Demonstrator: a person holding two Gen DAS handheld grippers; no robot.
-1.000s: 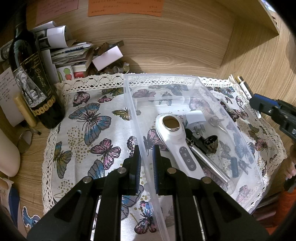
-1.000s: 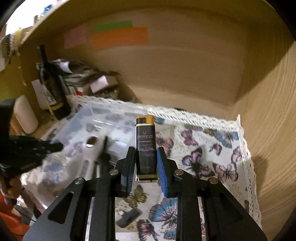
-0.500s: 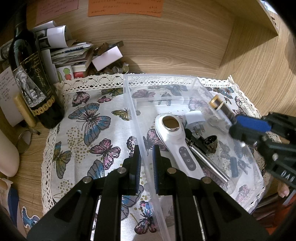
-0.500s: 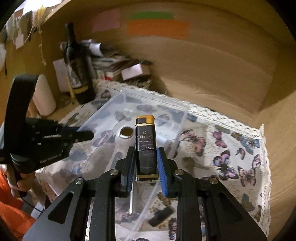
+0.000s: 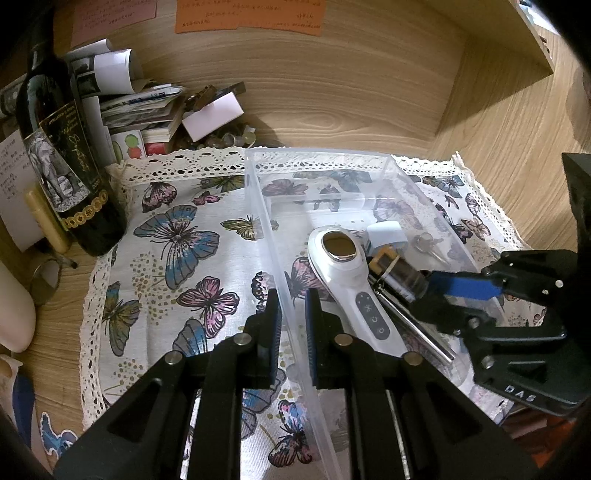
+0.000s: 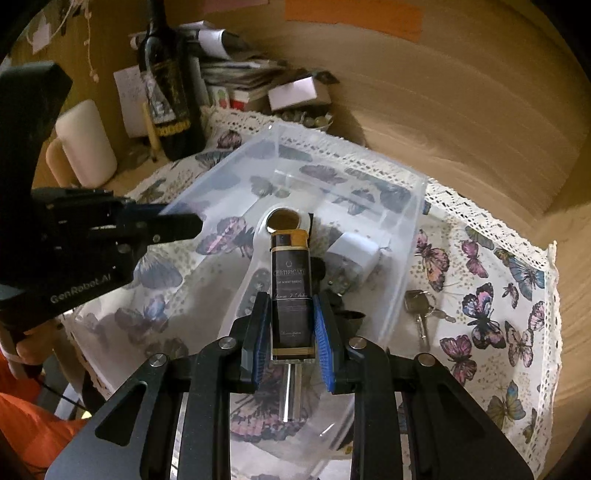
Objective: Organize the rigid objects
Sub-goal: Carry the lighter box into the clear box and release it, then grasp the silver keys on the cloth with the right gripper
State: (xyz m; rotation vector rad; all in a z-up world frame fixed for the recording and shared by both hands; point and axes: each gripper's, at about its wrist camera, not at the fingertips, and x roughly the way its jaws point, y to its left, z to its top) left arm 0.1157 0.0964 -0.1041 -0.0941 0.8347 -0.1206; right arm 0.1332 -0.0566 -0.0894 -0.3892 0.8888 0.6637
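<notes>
Bracing the clear bin (image 5: 273, 236) wall with my left claw (image 5: 291, 325), right claw (image 6: 293, 332) grips the lighter (image 6: 291, 288) over it; keys (image 6: 421, 306) remain outside.

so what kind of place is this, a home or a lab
Most likely a home, a wooden desk nook or shelf corner. A lace-edged butterfly cloth covers the surface, a wine bottle stands beside stacked papers, and sticky notes hang on the wall.
</notes>
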